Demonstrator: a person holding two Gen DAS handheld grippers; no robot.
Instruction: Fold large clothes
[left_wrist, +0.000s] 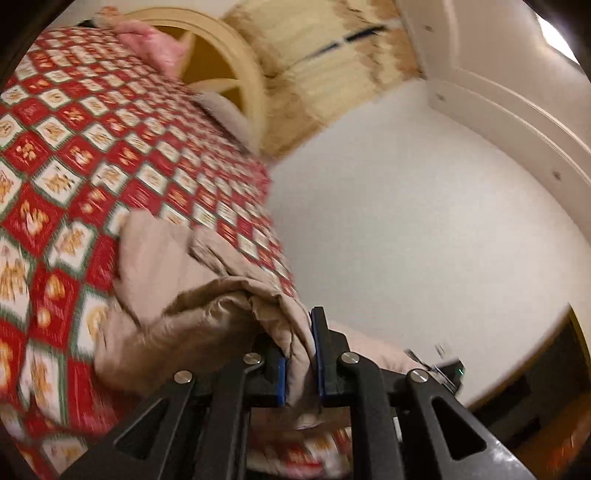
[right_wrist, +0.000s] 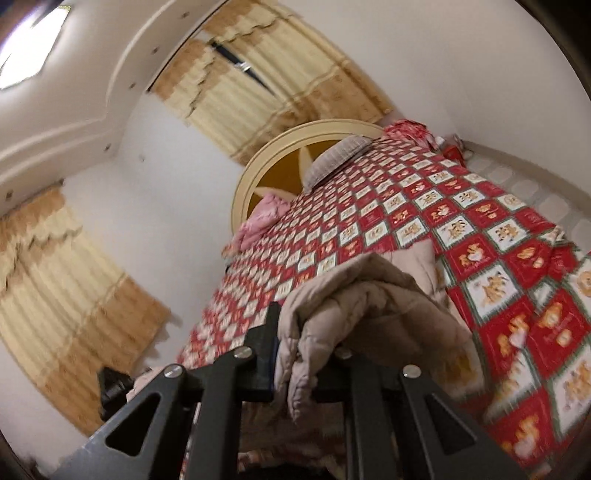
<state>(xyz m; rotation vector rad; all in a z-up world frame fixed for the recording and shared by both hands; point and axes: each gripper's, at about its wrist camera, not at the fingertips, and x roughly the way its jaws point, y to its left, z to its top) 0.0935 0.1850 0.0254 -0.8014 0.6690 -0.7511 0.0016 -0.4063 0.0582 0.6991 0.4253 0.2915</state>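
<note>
Above the bed (left_wrist: 92, 155), seen from my left wrist: my left claw (left_wrist: 300, 354) is clamped on a bunched fold of the beige quilted garment (left_wrist: 177, 295), blue pads pressing either side. The garment trails from the claw down onto the red-and-white checked bedspread. A round cream headboard (left_wrist: 243, 70) stands at the bed's far end, with a pink cloth (left_wrist: 155, 44) beside it.

From my right wrist: my right claw (right_wrist: 306, 354) grips another fold of the garment (right_wrist: 369, 302), which drapes over the right finger and lies on the bed (right_wrist: 480, 229). Curtains (right_wrist: 258, 88) hang behind the headboard (right_wrist: 258, 158).
</note>
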